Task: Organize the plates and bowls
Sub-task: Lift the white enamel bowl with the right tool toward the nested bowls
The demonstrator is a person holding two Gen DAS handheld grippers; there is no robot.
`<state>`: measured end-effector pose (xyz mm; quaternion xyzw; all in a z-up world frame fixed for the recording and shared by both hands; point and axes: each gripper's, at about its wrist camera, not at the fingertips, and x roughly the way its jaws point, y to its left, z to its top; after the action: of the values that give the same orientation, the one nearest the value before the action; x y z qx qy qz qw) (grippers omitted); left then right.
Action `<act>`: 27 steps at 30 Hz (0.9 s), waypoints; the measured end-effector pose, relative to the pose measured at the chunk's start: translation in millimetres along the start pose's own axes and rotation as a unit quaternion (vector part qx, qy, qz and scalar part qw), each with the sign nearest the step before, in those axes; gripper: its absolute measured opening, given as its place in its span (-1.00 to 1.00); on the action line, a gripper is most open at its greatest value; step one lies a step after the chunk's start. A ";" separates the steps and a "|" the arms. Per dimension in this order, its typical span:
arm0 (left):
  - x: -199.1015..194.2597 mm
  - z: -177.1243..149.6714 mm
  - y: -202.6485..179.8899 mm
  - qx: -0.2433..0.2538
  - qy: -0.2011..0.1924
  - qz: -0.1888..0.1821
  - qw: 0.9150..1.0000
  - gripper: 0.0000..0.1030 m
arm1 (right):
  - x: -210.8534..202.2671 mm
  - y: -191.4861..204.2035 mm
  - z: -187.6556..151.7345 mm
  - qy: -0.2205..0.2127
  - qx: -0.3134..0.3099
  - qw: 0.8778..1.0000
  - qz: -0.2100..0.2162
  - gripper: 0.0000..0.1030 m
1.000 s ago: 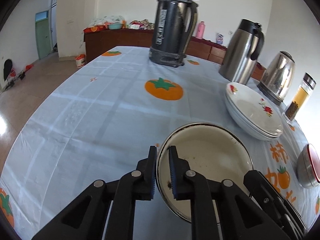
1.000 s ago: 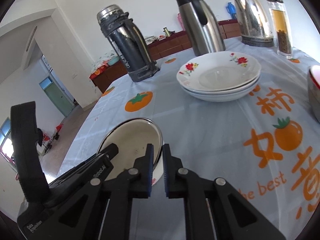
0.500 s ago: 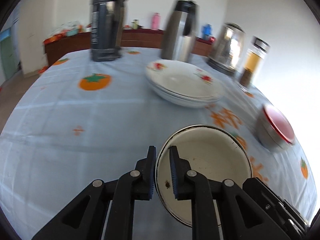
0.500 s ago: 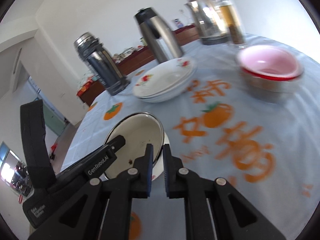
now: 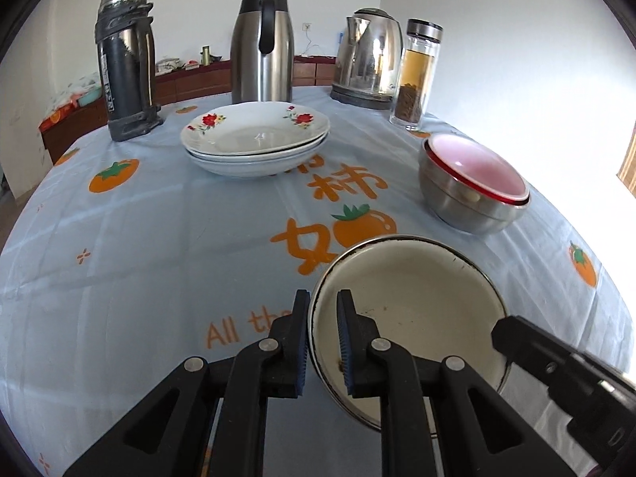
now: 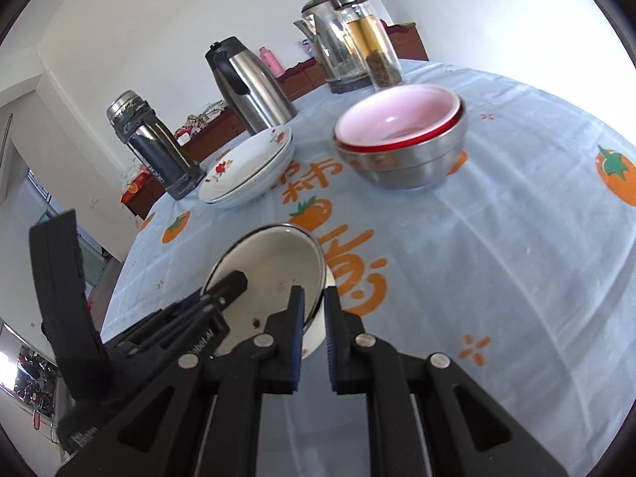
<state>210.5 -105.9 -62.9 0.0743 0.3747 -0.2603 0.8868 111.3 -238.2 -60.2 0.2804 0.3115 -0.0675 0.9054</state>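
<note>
A cream enamel bowl [image 5: 409, 310] with a dark rim is held above the tablecloth by both grippers. My left gripper [image 5: 322, 302] is shut on its left rim. My right gripper [image 6: 314, 298] is shut on its right rim; the bowl also shows in the right wrist view [image 6: 270, 278]. A stack of white flowered plates [image 5: 256, 137] stands at the back centre. A steel bowl [image 5: 469, 198] with a pink bowl [image 5: 477, 167] nested inside stands to the right, beyond the held bowl.
A dark thermos [image 5: 125, 59], a steel carafe [image 5: 262, 47], an electric kettle [image 5: 367, 57] and a glass tea bottle [image 5: 417, 75] line the back of the table. The blue tablecloth [image 5: 159, 238] reaches the table's round edge on both sides.
Both grippers have swung to the right with the enamel bowl between them. The stacked plates have shifted left in view, and the steel and pink bowls have come into view ahead.
</note>
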 end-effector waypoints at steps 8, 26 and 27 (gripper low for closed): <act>1.1 -5.1 -5.4 0.001 -0.003 0.024 1.000 -0.70 | 0.7 -1.4 -1.0 0.001 -0.016 1.000 0.006 -0.76; -8.6 -6.7 -20.9 -0.030 -0.015 0.057 0.998 -0.75 | 3.3 -7.6 1.5 0.019 -0.048 0.999 0.009 -0.76; -9.3 -6.8 -23.5 -0.032 -0.015 0.055 0.998 -0.75 | -0.5 -10.8 2.6 0.017 -0.042 0.999 0.013 -0.76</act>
<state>188.7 -120.0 -59.6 0.0622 0.3650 -0.2004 0.9070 109.1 -248.7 -63.3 0.2473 0.3254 -0.0374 0.9119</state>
